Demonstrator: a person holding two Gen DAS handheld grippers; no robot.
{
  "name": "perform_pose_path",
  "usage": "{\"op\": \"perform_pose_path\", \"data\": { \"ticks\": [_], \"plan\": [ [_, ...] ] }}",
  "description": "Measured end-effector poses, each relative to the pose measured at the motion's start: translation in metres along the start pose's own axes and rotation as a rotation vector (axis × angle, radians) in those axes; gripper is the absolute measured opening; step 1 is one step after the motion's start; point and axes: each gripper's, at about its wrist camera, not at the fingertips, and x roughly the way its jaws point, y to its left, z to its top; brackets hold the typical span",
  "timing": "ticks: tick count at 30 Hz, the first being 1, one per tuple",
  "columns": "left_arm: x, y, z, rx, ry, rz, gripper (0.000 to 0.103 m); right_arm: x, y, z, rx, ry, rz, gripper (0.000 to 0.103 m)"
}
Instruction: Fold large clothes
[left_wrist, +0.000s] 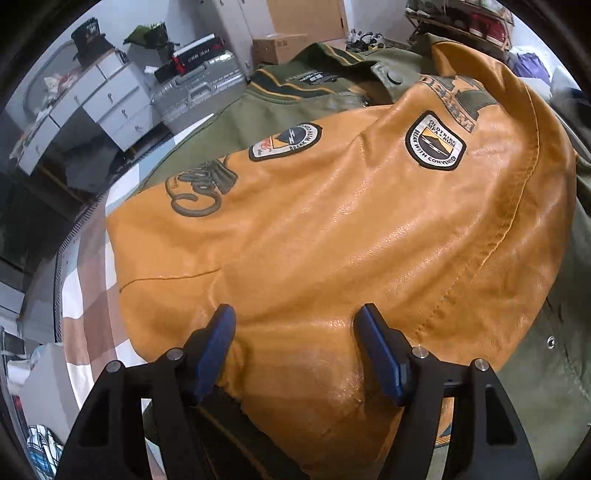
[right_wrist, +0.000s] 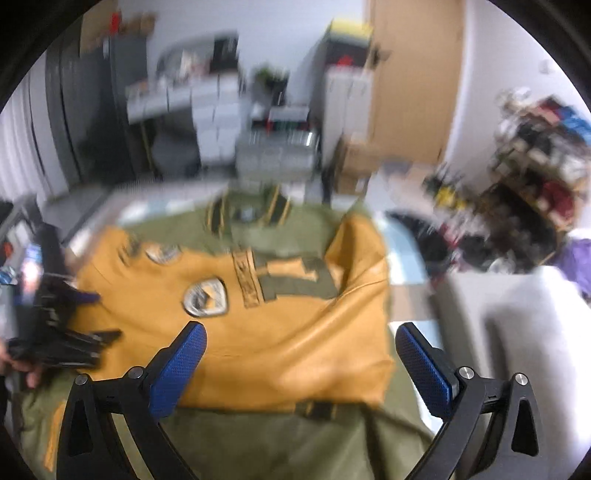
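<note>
An olive-green jacket (right_wrist: 258, 443) with orange leather sleeves lies spread on a bed, collar (left_wrist: 295, 85) at the far end. One orange sleeve (left_wrist: 332, 240) with sewn patches is folded across the chest. My left gripper (left_wrist: 297, 321) points down at that sleeve's cuff end. Its blue pads straddle the leather without pinching it. In the blurred right wrist view my right gripper (right_wrist: 301, 332) hangs wide open above the lower part of the folded sleeve (right_wrist: 277, 325), with nothing between its fingers. The left gripper (right_wrist: 107, 315) shows there at the left edge, held by a hand (right_wrist: 22, 369).
A checked bedsheet (left_wrist: 92, 277) shows to the left of the jacket. Beyond the bed stand a silver suitcase (left_wrist: 199, 92), white drawers (left_wrist: 110, 103) and a cardboard box (left_wrist: 277, 46). A cluttered shelf rack (right_wrist: 535, 166) and a white surface (right_wrist: 517, 350) lie to the right.
</note>
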Motion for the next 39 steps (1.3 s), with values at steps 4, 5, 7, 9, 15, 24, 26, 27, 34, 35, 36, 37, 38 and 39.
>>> {"op": "perform_pose_path", "data": {
  "ticks": [4,5,7,9,15,24,26,27,34,35,36,37,38,39],
  "plan": [
    [-0.008,0.002,-0.007,-0.029,-0.028,-0.010,0.067,0.093,-0.008,-0.012,-0.013,0.297,-0.024,0.074],
    [-0.008,0.002,-0.007,-0.027,-0.032,-0.007,0.067,0.099,-0.011,-0.020,-0.003,0.291,-0.005,0.076],
    [-0.013,-0.001,-0.008,-0.026,-0.036,0.001,0.066,0.098,-0.010,-0.022,-0.015,0.270,0.002,0.076],
    [-0.016,-0.002,-0.009,-0.029,-0.050,0.013,0.066,0.094,-0.012,-0.021,-0.016,0.294,0.008,0.076],
    [-0.014,-0.008,-0.015,-0.055,-0.083,0.052,0.066,0.049,-0.003,-0.017,0.006,0.167,0.073,0.077],
    [-0.011,-0.010,-0.014,-0.107,-0.087,0.041,0.066,0.056,0.027,-0.020,-0.085,0.214,-0.001,0.077],
    [-0.011,-0.012,-0.016,-0.120,-0.096,0.039,0.066,0.049,0.023,-0.015,-0.044,0.179,0.040,0.077],
    [-0.011,-0.012,-0.017,-0.127,-0.102,0.041,0.066,0.051,0.021,-0.019,-0.033,0.193,0.044,0.078],
    [-0.009,-0.012,-0.015,-0.157,-0.095,0.026,0.066,0.067,0.040,-0.026,-0.106,0.222,-0.051,0.080],
    [-0.009,-0.013,-0.014,-0.153,-0.088,0.028,0.066,0.059,0.038,-0.022,-0.087,0.202,-0.028,0.080],
    [-0.012,-0.014,-0.013,-0.143,-0.078,0.031,0.066,0.049,0.036,-0.023,-0.060,0.174,0.001,0.079],
    [-0.014,-0.015,-0.013,-0.137,-0.073,0.033,0.066,0.038,0.032,-0.021,-0.026,0.140,0.040,0.079],
    [-0.019,-0.015,-0.015,-0.137,-0.075,0.028,0.066,0.022,0.029,-0.020,0.004,0.106,0.070,0.079],
    [-0.024,-0.015,-0.017,-0.146,-0.081,0.018,0.066,0.007,0.026,-0.022,0.025,0.070,0.092,0.079]
  ]
}}
